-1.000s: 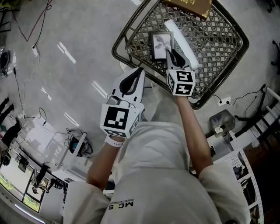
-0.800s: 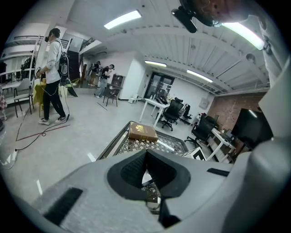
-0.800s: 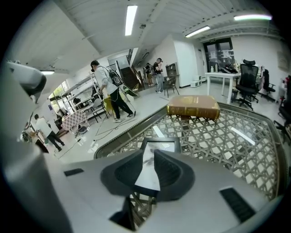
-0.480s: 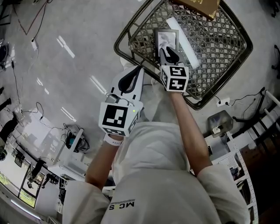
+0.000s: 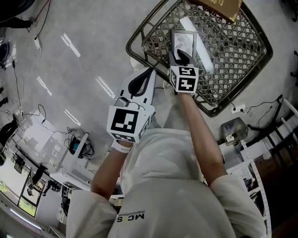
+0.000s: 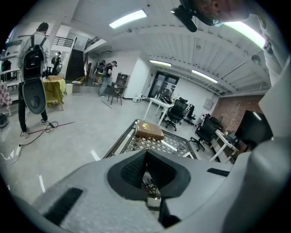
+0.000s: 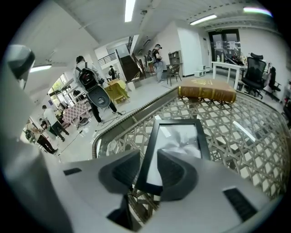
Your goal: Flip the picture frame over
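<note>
The black picture frame [image 5: 182, 41] [image 7: 181, 133] lies picture side up on the lattice table [image 5: 139, 33]. My right gripper [image 5: 179, 54] [image 7: 148, 158] is at the frame's near end, pointing down. Its jaws have just been opening and now stand open. The frame's near left corner lies between them, and the pads do not press on it. My left gripper [image 5: 148, 73] [image 6: 146, 153] hovers shut and empty just off the table's near edge, left of the frame.
A brown book with gold print [image 5: 218, 6] [image 7: 207, 93] rests at the table's far side. A white strip [image 5: 199, 42] lies right of the frame. Cables and a power strip [image 5: 237, 108] lie on the floor; shelving stands at the right.
My right gripper has moved forward and down over the frame's near end, and its jaws have opened around the corner. The left gripper has barely shifted.
</note>
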